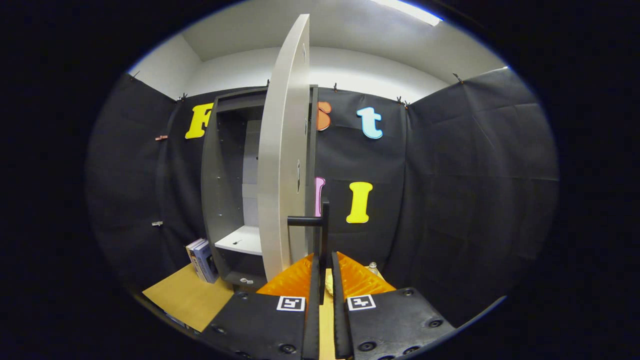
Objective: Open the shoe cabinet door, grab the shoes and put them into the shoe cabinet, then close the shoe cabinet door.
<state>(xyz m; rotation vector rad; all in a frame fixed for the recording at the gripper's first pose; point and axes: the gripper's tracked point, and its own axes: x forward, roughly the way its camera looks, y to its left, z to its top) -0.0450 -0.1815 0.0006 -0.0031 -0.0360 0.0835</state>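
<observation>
My jaws [324,272] are clenched on the door handle [322,235], a dark bar that drops down between my two fingers, each one pressing on it from its own side. The cabinet door [281,150] stands edge-on just ahead of me and is already swung well out, so the shoe cabinet [227,180] shows its inside ahead and to my left.

I judge the opening stroke nearly done. To finish it well I would keep the grip firm but follow the door's arc round its hinge rather than pull straight back, so the handle does not twist out from between my fingers. I would stop once the opening is wide enough for a shoe to pass, then let go squarely and back off without knocking the door shut.

By my count: one cabinet, one door, one handle. One pale shelf [242,240] sits low inside, with a dark floor panel beneath it. Leaning against the cabinet's far-left side on the worktop [185,297] are what look like two boxes or books [202,260]; I cannot tell which. A small pale thing [329,285] lies on the worktop between my fingers, too hidden to name. I count no shoes ahead of me here.
</observation>
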